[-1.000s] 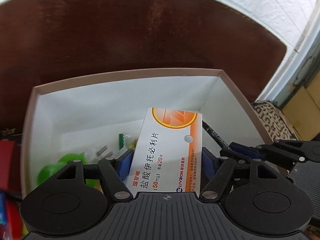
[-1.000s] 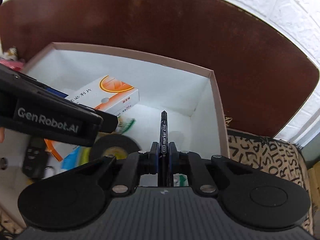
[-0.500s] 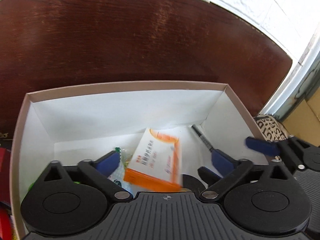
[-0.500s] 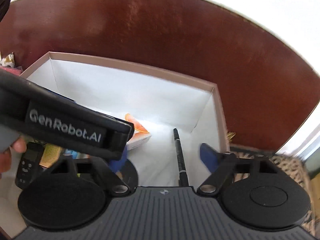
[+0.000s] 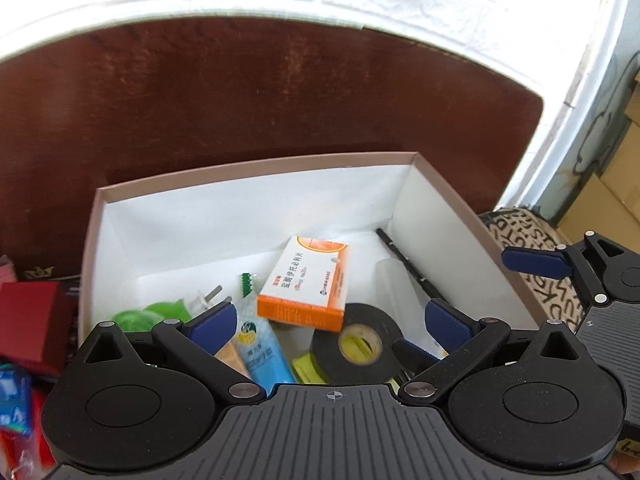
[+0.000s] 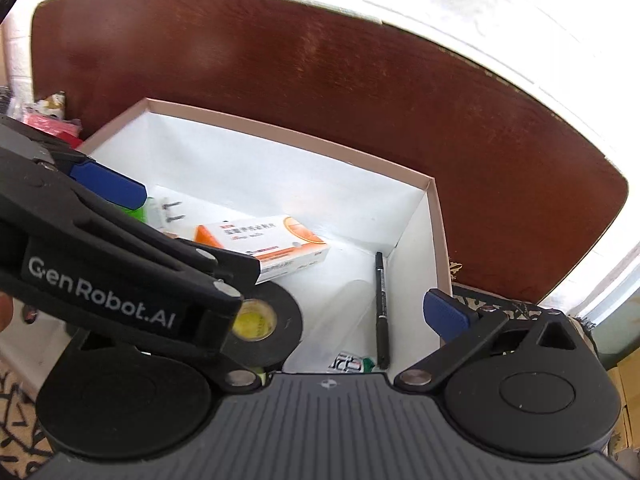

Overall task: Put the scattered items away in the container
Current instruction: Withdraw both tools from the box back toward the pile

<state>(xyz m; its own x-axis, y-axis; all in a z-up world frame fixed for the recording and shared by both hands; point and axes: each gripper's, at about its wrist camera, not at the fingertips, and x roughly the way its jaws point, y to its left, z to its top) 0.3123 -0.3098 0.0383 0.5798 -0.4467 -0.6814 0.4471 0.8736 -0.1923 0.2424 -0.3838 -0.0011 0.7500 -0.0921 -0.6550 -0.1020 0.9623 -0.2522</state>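
The white container with a tan rim [image 5: 256, 168] [image 6: 288, 136] holds the orange-and-white medicine box [image 5: 308, 280] [image 6: 264, 240], which lies tilted on a black tape roll [image 5: 356, 344] [image 6: 264, 320]. The black marker [image 5: 404, 260] [image 6: 381, 304] lies flat along the right inner wall. My left gripper [image 5: 328, 316] hangs open above the container's near side with nothing between its pads. My right gripper [image 6: 326, 312] is beside it; its jaws are opening, nothing between them, and its left finger is hidden behind the left gripper.
A blue tube [image 5: 260, 352], a green item [image 5: 148, 314] and a white plug [image 6: 166, 210] also lie in the container. A red box [image 5: 28, 320] stands left of it on the brown table [image 5: 280, 100]. A patterned cloth [image 5: 516, 232] lies to the right.
Both grippers opened: the left let go of the medicine box, the right let go of the marker. Both items dropped into the container. Both grippers drew back and rose a little.
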